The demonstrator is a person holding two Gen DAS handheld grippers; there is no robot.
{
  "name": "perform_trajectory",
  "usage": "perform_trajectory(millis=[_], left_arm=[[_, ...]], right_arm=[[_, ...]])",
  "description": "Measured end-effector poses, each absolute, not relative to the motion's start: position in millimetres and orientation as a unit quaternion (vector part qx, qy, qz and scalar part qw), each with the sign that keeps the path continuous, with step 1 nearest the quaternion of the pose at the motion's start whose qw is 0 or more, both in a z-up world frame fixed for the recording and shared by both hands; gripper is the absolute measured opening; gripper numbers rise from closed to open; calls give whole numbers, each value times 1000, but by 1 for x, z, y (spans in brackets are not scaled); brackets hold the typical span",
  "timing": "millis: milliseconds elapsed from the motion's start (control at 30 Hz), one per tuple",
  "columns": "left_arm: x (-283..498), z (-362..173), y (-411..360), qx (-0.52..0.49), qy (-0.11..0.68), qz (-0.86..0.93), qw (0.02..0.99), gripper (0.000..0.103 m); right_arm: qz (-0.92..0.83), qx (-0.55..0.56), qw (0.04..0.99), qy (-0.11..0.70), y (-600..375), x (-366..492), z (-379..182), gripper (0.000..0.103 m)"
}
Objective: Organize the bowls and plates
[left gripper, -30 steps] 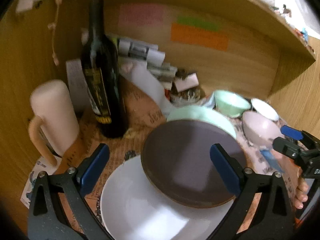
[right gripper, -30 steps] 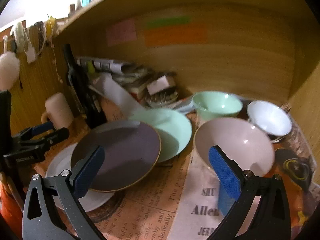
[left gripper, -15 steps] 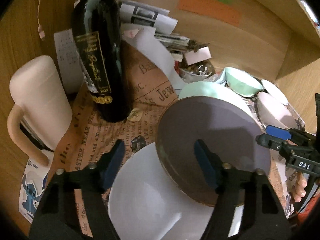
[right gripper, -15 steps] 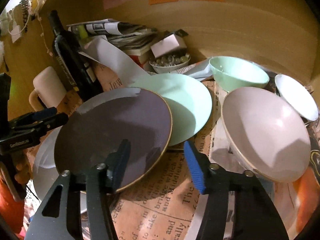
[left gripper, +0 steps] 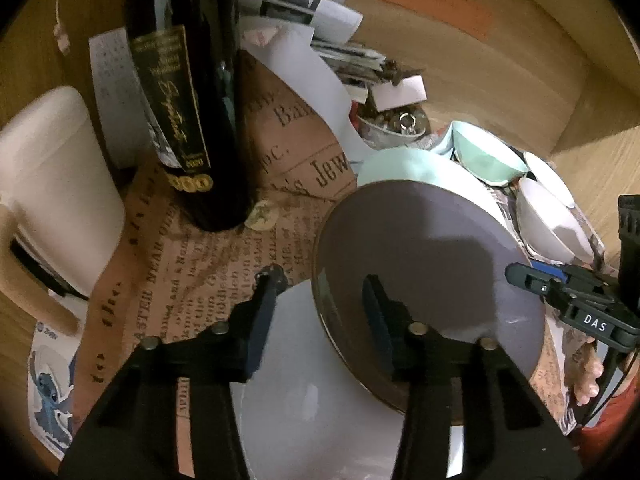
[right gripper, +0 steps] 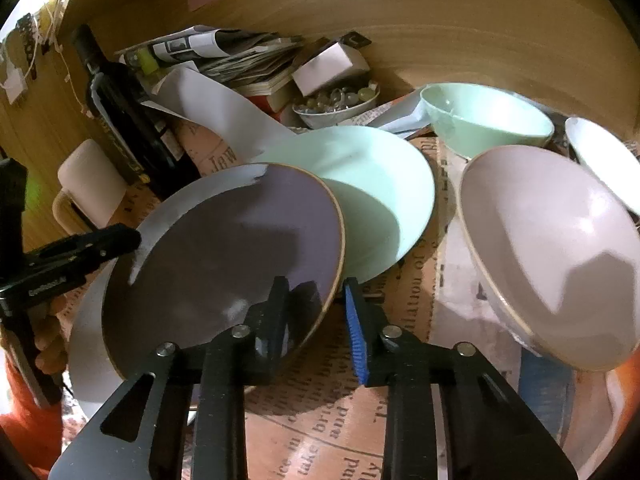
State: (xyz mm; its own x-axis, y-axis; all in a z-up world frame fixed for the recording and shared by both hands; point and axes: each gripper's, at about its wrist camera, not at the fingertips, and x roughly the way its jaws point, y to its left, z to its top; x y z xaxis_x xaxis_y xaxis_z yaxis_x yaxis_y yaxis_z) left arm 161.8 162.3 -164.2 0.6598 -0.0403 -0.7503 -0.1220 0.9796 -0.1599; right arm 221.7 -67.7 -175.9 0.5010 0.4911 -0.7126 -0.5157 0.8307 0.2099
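newspaper-lined wooden shelf point(left gripper: 224, 264), glossy brown-rimmed purple plate point(right gripper: 240, 248) (tilted), left gripper point(left gripper: 320, 280) and right gripper point(right gripper: 316, 284) closing astride its rim

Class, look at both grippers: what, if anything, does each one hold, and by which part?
Both close on the purple plate: the right gripper straddles its near rim, the left gripper its opposite rim. Whether the pads already press cannot be told.

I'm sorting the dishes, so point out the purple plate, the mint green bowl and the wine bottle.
purple plate point(right gripper: 240, 248), right wrist view, centre.
mint green bowl point(right gripper: 488, 118), right wrist view, inside.
wine bottle point(left gripper: 176, 92), left wrist view, label.
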Motion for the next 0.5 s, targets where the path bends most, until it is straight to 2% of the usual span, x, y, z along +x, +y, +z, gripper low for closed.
perform_trajectory(millis=[267,500], left_arm=[[170,-169,160,-103,431,-2,896,23],[169,-169,159,-102,428,0,898,22]], right_arm=[[296,-7,864,408,-68,224,-177,23],[296,-5,865,406,-67,222,-176,23]])
